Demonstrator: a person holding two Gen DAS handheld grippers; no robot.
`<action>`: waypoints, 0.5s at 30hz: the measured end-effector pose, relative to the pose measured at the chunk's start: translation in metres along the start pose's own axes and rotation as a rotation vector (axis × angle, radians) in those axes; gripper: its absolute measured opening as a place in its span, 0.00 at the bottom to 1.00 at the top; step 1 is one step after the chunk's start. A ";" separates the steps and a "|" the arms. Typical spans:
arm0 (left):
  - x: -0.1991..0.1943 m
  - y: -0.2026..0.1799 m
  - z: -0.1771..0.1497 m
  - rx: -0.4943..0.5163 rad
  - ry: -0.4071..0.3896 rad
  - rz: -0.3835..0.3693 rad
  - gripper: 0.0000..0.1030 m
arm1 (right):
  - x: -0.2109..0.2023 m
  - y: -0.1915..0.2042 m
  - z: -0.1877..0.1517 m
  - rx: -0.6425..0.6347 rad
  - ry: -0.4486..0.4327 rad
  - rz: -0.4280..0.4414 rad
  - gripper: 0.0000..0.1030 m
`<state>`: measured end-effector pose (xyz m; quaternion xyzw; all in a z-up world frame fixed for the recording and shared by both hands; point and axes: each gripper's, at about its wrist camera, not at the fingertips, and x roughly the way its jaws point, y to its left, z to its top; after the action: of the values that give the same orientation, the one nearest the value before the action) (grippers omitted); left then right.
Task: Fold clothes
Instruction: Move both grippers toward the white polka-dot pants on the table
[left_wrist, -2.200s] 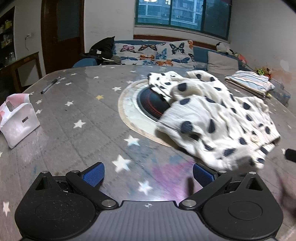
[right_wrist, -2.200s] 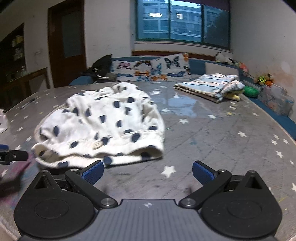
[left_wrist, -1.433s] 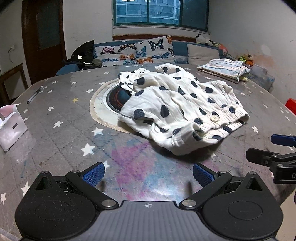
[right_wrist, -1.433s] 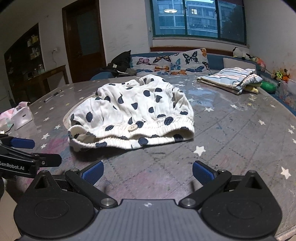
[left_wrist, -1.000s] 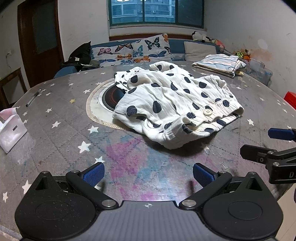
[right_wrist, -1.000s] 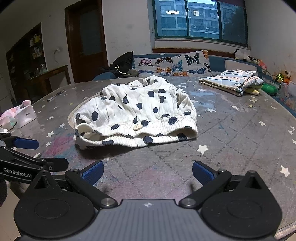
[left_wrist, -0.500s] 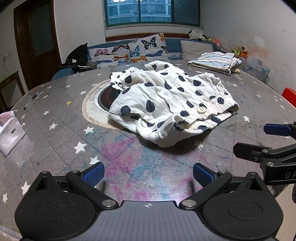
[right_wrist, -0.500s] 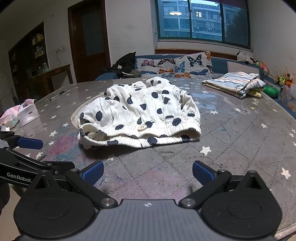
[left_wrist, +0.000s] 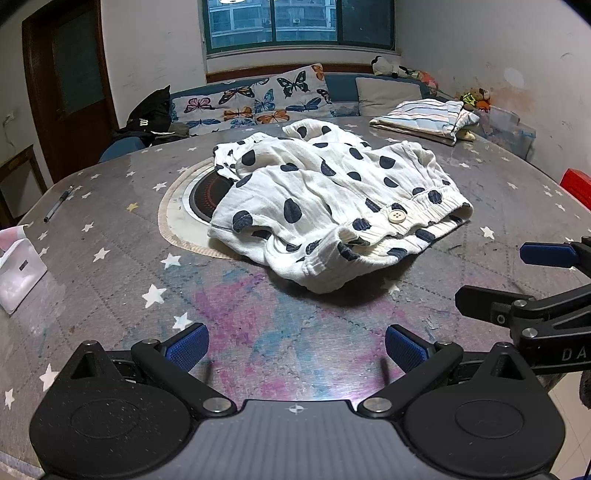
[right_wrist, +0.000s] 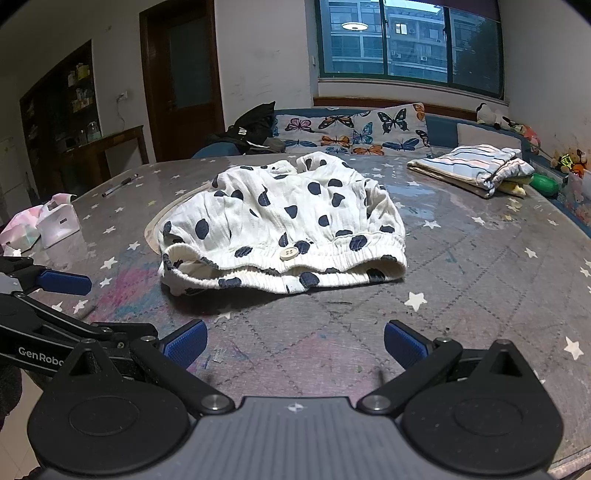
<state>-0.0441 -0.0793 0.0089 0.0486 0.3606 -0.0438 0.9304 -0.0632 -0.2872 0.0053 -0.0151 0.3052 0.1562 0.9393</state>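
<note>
The spotted garment (right_wrist: 280, 221) lies bunched mid-surface, both hand-held grippers, left (left_wrist: 295, 341) and right (right_wrist: 293, 341), spread and empty; pinching only its top waistband layer would likely drag it into a worse heap

In your left view, the table (left_wrist: 110, 295) is bare across the lower centre, between your spread left gripper (left_wrist: 295, 349) and the garment (left_wrist: 332, 206). The right gripper (left_wrist: 517, 280) juts in from the right edge, narrowing that side. A white box (left_wrist: 18, 273) blocks the left edge and a pen (left_wrist: 57, 205) lies upper left. In your right view, the strip right of the garment is open up to the folded pile (right_wrist: 472, 168) at upper right.
</note>
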 end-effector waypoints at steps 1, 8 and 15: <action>0.001 0.000 0.000 0.000 0.001 0.001 1.00 | 0.000 0.000 0.000 0.000 0.001 0.000 1.00; 0.003 0.001 0.000 0.000 0.007 0.000 1.00 | 0.002 0.001 0.000 -0.002 0.003 0.002 1.00; 0.006 0.001 0.000 -0.002 0.012 0.004 1.00 | 0.004 0.000 0.001 -0.003 0.005 0.004 1.00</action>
<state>-0.0397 -0.0787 0.0054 0.0488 0.3660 -0.0413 0.9284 -0.0603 -0.2859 0.0038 -0.0163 0.3074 0.1585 0.9381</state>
